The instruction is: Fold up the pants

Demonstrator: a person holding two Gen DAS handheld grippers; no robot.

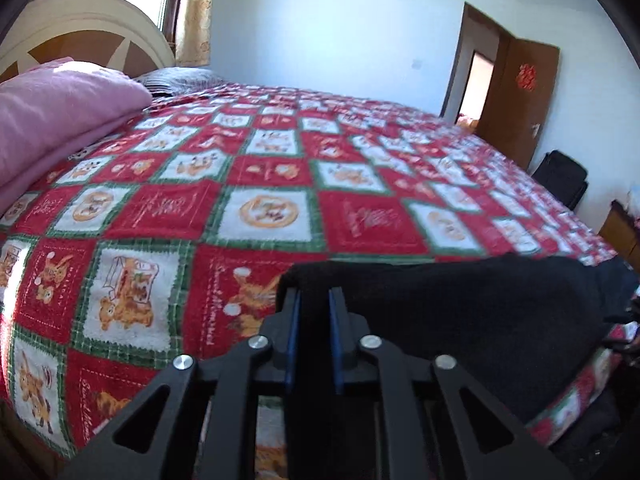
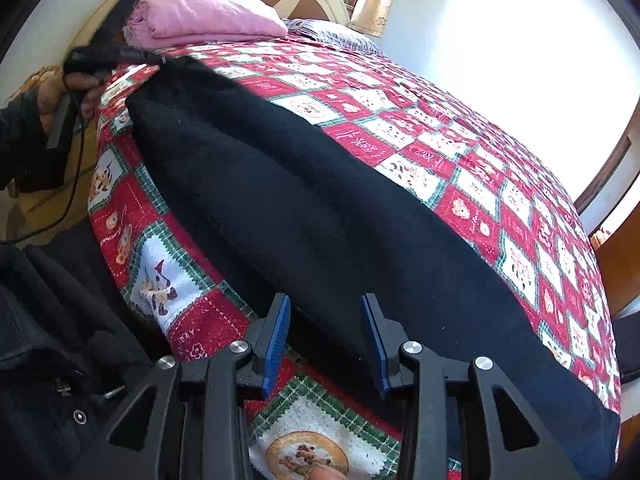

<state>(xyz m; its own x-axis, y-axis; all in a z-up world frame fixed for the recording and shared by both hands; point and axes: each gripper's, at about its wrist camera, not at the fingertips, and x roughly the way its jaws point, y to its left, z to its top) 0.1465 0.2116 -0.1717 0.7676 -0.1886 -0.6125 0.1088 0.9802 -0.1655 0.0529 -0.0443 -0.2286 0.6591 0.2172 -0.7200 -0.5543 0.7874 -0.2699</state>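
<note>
pants lie along the bed's near edge; my left tool clamps one end, my right tool stands apart.

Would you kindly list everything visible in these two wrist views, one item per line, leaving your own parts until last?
pants: one, black, stretched along the near edge of the bed
bedspread: one, red, white and green check, covering the bed
blanket: one, pink, folded, by the headboard
pillow: one, grey striped, beside the blanket
headboard: one, cream and brown, at the bed's end
curtain: one, yellow patterned, by the window
door: one, brown, open, far wall
left claw: one, black with blue pads, closed on the pants' end
right claw: one, black with blue pads, open over the pants
</note>
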